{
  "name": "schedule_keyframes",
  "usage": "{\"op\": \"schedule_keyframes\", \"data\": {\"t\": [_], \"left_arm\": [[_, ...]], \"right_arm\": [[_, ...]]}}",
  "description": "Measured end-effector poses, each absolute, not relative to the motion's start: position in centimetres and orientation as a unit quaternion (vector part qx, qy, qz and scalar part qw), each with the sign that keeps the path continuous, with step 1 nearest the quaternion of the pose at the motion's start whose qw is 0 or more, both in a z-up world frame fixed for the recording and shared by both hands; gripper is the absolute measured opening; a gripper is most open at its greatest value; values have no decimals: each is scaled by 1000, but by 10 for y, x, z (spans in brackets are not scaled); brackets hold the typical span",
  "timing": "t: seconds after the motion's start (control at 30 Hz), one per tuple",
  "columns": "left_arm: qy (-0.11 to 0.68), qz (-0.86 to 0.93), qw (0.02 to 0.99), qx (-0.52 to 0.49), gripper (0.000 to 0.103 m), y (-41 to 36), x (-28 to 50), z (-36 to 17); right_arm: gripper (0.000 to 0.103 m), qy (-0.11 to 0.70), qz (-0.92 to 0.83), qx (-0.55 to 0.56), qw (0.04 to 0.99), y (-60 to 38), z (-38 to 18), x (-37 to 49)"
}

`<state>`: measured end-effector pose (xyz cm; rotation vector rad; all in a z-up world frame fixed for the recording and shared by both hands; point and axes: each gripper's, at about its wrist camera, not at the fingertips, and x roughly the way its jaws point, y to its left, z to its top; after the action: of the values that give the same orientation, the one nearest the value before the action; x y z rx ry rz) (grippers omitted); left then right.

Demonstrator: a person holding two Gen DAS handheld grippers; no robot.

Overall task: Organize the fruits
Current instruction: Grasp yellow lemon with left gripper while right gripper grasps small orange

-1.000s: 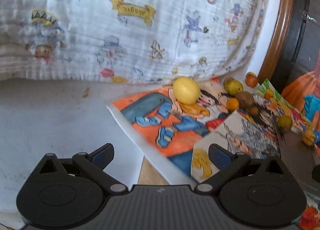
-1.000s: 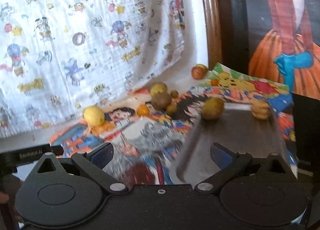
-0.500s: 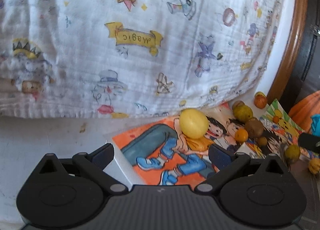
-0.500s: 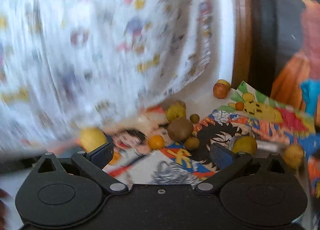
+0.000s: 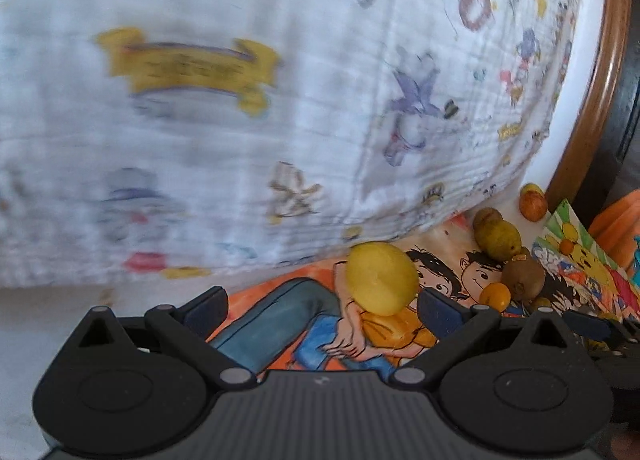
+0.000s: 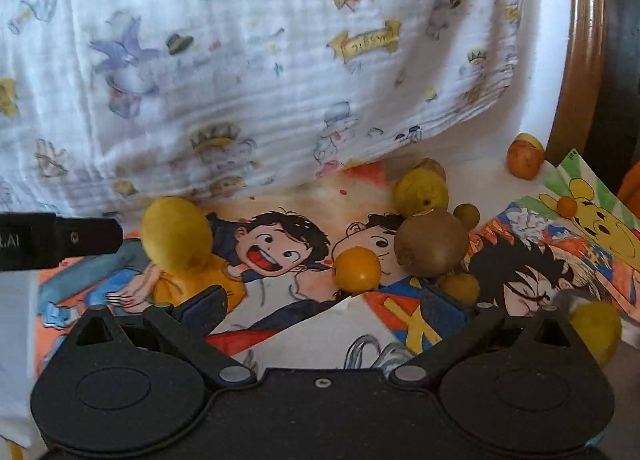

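A yellow lemon (image 5: 382, 279) lies on a cartoon poster (image 5: 280, 312), just beyond my open left gripper (image 5: 322, 306) and close to its right fingertip. To its right cluster a yellow-green fruit (image 5: 500, 238), a brown kiwi (image 5: 522, 278) and a small orange fruit (image 5: 496, 294). In the right wrist view the small orange fruit (image 6: 357, 270) and the kiwi (image 6: 431, 247) sit just ahead of my open right gripper (image 6: 324, 308). The lemon (image 6: 177, 234) is at the left, touching the left gripper's finger (image 6: 80, 238). Neither gripper holds anything.
A white printed cloth (image 6: 240, 59) hangs close behind the fruits. A red-orange fruit (image 6: 525, 159) rests by the wooden frame (image 6: 580, 59). Another yellow-green fruit (image 6: 596, 330) sits at the grey metal tray's edge (image 6: 628, 372) on the right. Small brown fruits (image 6: 460, 287) lie by the kiwi.
Both grippers have moved forward and lower toward the fruits. The lemon is now near the left fingertips. The tray has slipped mostly out of the right wrist view.
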<state>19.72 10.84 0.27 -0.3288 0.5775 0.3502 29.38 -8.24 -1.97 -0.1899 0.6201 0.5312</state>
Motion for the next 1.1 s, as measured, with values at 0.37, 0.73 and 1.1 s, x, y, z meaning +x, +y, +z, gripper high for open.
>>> {"op": "schedule_keyframes", "data": {"t": [0.37,0.73,1.1], "left_arm": [[295,156,928,-167,103,105,238,-15],[300,134,926,-188,102,104,266,-34],[278,130,932,-191,94,104,270,-43]], "right_arm": [[89,313,257,-71,912,-93,-33,326],[65,327,273,-58,903,-88,-44,342],[51,323,273,-51,905,-89,-50,345]]}}
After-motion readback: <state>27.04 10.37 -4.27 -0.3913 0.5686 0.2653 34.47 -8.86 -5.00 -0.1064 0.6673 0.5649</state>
